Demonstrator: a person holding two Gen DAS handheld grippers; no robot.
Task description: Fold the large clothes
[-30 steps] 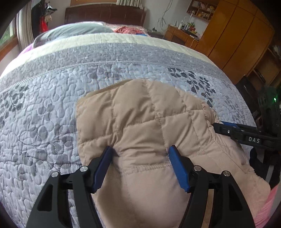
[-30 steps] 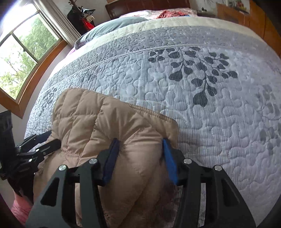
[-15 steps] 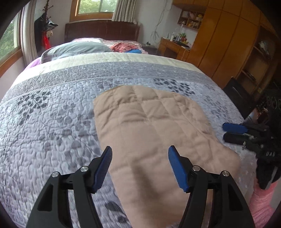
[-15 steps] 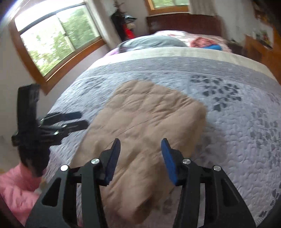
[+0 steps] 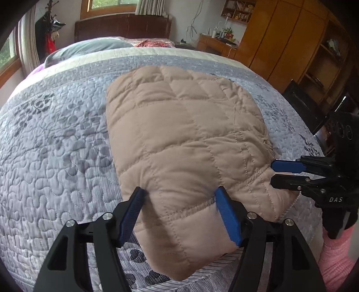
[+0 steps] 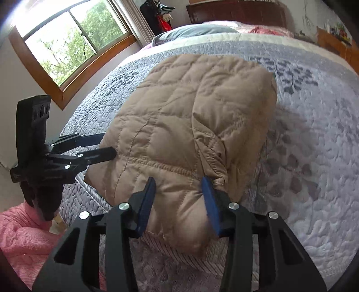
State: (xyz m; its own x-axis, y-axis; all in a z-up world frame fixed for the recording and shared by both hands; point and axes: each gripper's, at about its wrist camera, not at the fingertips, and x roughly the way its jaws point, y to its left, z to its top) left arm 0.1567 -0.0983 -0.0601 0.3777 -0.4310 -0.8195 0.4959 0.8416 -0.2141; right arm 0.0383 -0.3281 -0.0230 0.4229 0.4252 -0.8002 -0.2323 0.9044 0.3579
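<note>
matt quilted cloth jacket [image 5: 186,134] on stitched bedspread [image 5: 56,157].

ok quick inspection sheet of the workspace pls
surface: grey quilted bedspread covering the bed
job's things: tan padded jacket, folded into a block near the bed's foot edge
clutter: grey pillow and red cloth at the head end
grippers: left tool has the jacket's near edge between its pads, apparently gripped; right tool has just been closing, with bunched jacket fabric between its pads
cables: white cord hanging on the far wall
surroundings: wooden wardrobe, cluttered desk, window, pink sleeve
</note>
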